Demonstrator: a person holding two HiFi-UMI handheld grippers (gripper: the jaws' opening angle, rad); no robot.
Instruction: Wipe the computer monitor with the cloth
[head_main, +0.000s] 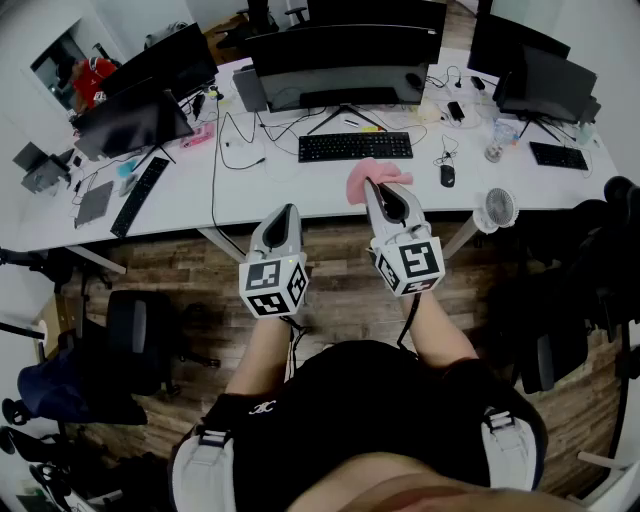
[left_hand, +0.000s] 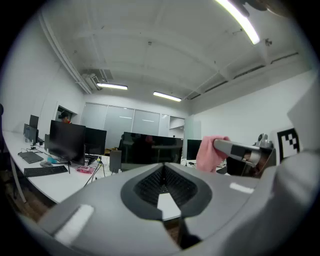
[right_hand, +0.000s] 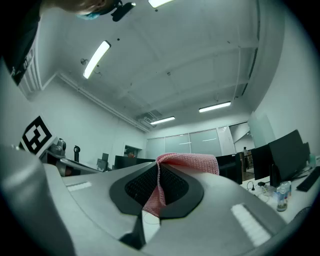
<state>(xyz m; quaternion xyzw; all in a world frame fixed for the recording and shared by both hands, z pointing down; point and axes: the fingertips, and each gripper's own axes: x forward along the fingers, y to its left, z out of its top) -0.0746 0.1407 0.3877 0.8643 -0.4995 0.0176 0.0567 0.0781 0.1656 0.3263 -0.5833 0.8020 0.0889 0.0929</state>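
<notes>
A wide curved monitor (head_main: 340, 55) with a dark screen stands on the white desk (head_main: 250, 195) ahead of me. It also shows in the left gripper view as a dark monitor (left_hand: 150, 149). My right gripper (head_main: 376, 186) is held over the desk's near edge, shut on a pink cloth (head_main: 366, 174). In the right gripper view the pink cloth (right_hand: 187, 162) bulges out over the right gripper (right_hand: 159, 167). My left gripper (head_main: 287, 212) hangs beside it, lower and short of the desk. This left gripper (left_hand: 162, 167) is shut with nothing in it; the cloth (left_hand: 210, 152) shows to its right.
A black keyboard (head_main: 355, 146) and a mouse (head_main: 447, 175) lie before the monitor, among cables. A small white fan (head_main: 498, 207) stands at the desk's near right edge. More monitors (head_main: 140, 105) line the left and right desks. Office chairs (head_main: 140, 340) stand on the wooden floor.
</notes>
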